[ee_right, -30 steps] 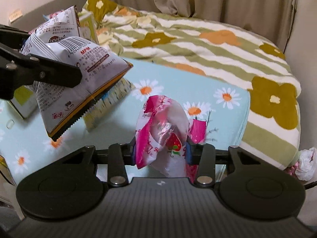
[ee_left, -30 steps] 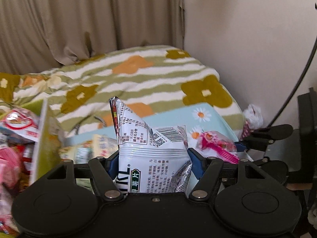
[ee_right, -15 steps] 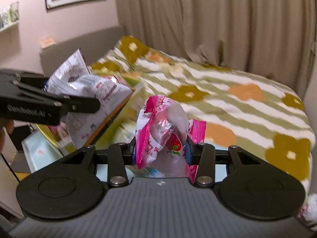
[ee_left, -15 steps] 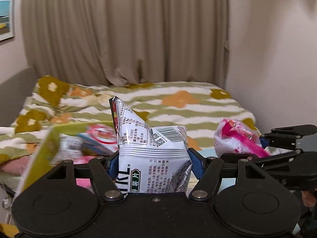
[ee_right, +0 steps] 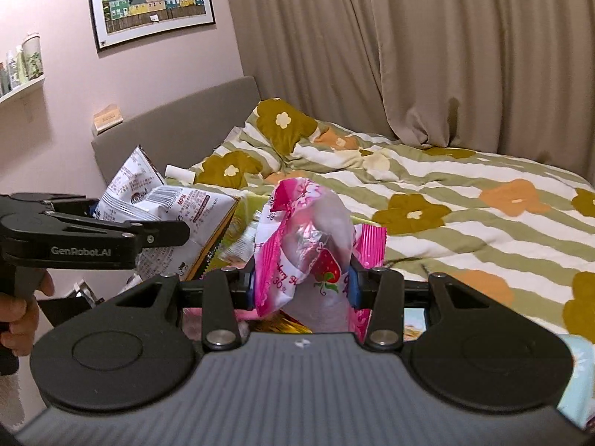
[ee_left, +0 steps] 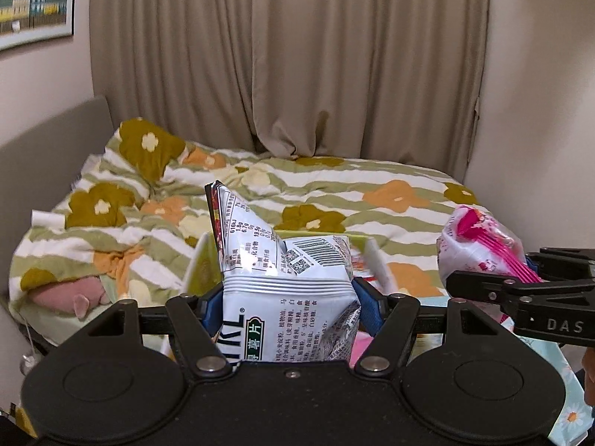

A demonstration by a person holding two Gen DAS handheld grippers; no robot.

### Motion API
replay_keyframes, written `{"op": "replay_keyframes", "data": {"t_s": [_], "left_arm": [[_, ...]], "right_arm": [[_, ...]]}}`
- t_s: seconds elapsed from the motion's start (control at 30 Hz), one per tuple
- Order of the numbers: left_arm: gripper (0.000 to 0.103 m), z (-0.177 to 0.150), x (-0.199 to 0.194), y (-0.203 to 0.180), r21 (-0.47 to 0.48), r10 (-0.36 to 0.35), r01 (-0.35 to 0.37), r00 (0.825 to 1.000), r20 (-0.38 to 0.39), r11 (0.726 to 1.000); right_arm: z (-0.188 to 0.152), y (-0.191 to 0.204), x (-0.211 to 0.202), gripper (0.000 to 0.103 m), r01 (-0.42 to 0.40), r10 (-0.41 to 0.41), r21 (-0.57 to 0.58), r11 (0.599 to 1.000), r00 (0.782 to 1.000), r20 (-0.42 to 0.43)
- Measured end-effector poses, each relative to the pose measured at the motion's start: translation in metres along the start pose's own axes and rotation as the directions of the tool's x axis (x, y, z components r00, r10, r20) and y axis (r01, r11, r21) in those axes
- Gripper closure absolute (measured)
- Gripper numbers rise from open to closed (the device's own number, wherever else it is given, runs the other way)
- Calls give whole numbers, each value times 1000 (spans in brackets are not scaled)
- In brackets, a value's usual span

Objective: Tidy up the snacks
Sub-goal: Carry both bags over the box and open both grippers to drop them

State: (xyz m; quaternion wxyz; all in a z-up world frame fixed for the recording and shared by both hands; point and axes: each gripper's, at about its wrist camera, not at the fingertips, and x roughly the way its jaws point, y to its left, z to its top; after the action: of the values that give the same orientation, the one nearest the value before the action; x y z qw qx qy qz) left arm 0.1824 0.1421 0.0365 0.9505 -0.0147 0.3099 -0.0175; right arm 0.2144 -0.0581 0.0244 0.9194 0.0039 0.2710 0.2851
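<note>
Left wrist view: white crisp bag [ee_left: 288, 297], light, puffy, crushable, sitting clamped mid-body in left gripper [ee_left: 288, 306], above the floral bed [ee_left: 372, 193]. Pink strawberry packet [ee_right: 308, 256], slippery film, riding pinched in right gripper [ee_right: 302, 284], just right of the bag.

Beige curtains [ee_left: 297, 67] behind a flower-patterned bed [ee_right: 465, 200]; framed picture [ee_right: 150, 2] (colourful houses) on pink wall [ee_right: 67, 85]

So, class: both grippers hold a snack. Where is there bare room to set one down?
The striped quilt lies bare from the curtain to its near edge. It is crowded below and between the left gripper with its white bag and the right gripper with its pink pack, where other packets lie.
</note>
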Motion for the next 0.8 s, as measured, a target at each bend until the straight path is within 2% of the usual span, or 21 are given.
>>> {"op": "replay_keyframes", "data": {"t_s": [0.27,0.3,0.33,0.4,0.53,0.67,0.8], "left_arm": [[29,-1,45,64,-22,-86,85,994,-73,996],[26,-1,52,69,-23,-95,93,992,-83,995],[15,-1,57,72,-22,-101,99,991,-93,995],[3,-2,65,77,-19,-112,111,987,-112,994],[3,-13,66,86,-31,-158,156,978,-134,987],[3,-20,60,93,-43,-160,155,977,-142,987],[3,-22,47,93,-40,-139,135,982,-128,990]], "right_arm": [[6,46,48,46,88,-85,71,994,996,-39],[6,50,53,46,102,-98,83,991,994,-44],[6,53,56,46,115,-111,96,989,993,-51],[5,59,62,46,143,-137,118,983,989,-65],[3,68,68,45,191,-180,133,973,980,-85],[2,73,71,45,221,-208,139,965,973,-104],[5,78,73,45,219,-206,132,967,973,-105]]}}
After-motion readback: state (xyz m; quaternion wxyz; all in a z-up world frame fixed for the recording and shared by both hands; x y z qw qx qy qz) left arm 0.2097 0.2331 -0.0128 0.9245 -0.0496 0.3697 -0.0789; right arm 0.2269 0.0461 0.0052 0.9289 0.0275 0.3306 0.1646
